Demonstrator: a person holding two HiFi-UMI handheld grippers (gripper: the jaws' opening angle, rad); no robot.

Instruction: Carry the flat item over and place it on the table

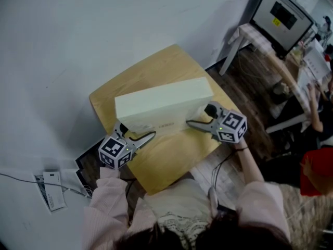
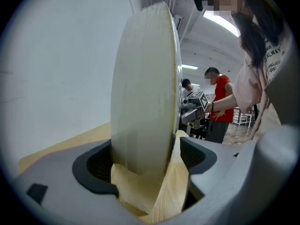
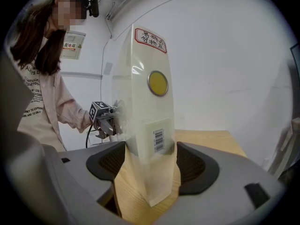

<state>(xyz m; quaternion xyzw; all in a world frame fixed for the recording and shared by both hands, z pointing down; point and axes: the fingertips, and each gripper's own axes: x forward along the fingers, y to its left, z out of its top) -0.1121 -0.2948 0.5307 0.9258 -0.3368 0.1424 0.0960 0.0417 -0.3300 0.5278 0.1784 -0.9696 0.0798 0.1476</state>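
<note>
The flat item, a pale cream slab (image 1: 164, 105) in clear wrap, stands on its long edge on the small wooden table (image 1: 171, 158). My left gripper (image 1: 144, 137) is at its near-left end and my right gripper (image 1: 191, 123) at its near-right end. In the left gripper view the slab (image 2: 145, 93) rises between the jaws of the left gripper (image 2: 146, 165), with a thin gap at the right pad. In the right gripper view the slab (image 3: 150, 107), with a barcode and a yellow sticker, stands between the pads of the right gripper (image 3: 146, 165) with slight gaps. Both grippers are open around it.
A white wall runs behind the table. A desk with a monitor (image 1: 281, 14) stands at the far right, with people (image 1: 317, 165) near it. Papers and a cable (image 1: 52, 191) lie on the floor at the left, and a dark flat object (image 1: 86, 165) is beside the table.
</note>
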